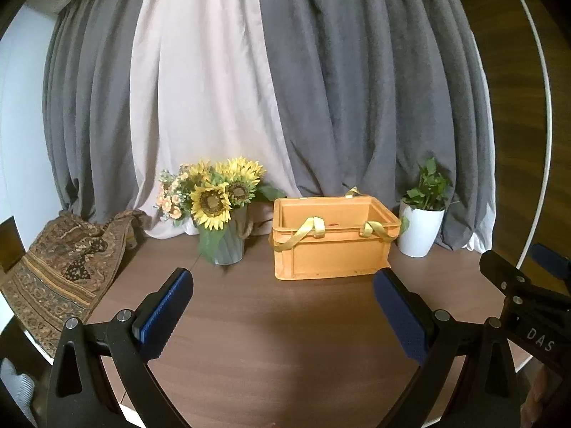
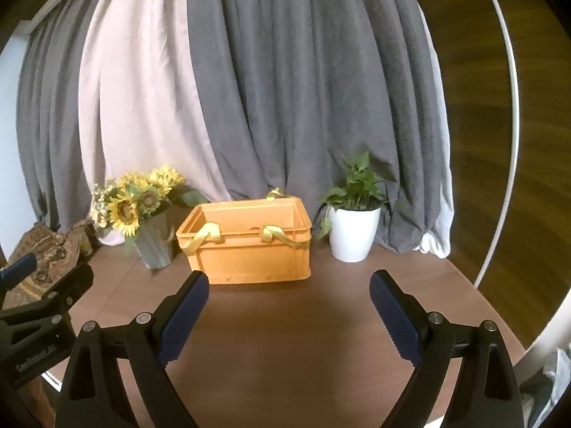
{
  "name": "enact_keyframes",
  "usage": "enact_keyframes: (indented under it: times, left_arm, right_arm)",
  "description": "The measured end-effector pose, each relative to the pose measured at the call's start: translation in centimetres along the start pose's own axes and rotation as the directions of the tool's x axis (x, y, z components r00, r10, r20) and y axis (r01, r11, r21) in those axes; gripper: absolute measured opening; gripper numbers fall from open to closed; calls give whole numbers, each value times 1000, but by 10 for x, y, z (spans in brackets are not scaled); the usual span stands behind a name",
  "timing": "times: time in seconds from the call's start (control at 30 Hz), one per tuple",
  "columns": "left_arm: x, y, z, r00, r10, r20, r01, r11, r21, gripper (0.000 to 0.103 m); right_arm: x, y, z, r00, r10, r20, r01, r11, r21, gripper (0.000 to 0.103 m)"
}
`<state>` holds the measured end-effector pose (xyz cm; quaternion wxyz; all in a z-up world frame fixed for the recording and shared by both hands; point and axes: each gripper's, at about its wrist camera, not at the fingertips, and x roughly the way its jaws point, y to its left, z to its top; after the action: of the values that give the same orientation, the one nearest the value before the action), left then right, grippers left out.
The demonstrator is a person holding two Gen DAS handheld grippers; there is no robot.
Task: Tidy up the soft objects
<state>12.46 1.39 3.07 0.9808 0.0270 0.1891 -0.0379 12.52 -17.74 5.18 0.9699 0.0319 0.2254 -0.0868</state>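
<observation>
Both the left gripper (image 1: 282, 306) and right gripper (image 2: 289, 306) hold their fingers spread wide over bare table (image 1: 278, 339), gripping nothing. The orange crate (image 1: 332, 246), yellow straps (image 1: 303, 233) draped over its rim, stands ahead between sunflower vase (image 1: 228, 246) and white pot (image 1: 419, 230). The right gripper's housing reads "DAS".

My left gripper (image 1: 282, 306) is wide open, and its blue pads (image 1: 164, 312) hold nothing. My right gripper (image 2: 289, 310) is wide open too, with nothing between its pads (image 2: 392, 321). Both point a little downward, side by side.
</observation>
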Motion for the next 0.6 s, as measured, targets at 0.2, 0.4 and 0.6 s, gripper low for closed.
enact_keyframes:
  times: [0.2,0.4,0.6]
  left_arm:
    - [-25,-3,-7,1000,6,18,-7,1000,15,103]
    - [-47,-4,-12,999,17,41,-18,999,26,103]
    - [-60,-4,-14,999,18,48,-19,1000,23,103]
  right_arm:
    - [-23,-7,-9,1000,3,10,-3,1000,9,93]
    - [-40,-12,-16,1000,12,13,-12,1000,20,93]
    - [-53,-15,-18,1000,17,23,-17,1000,18,93]
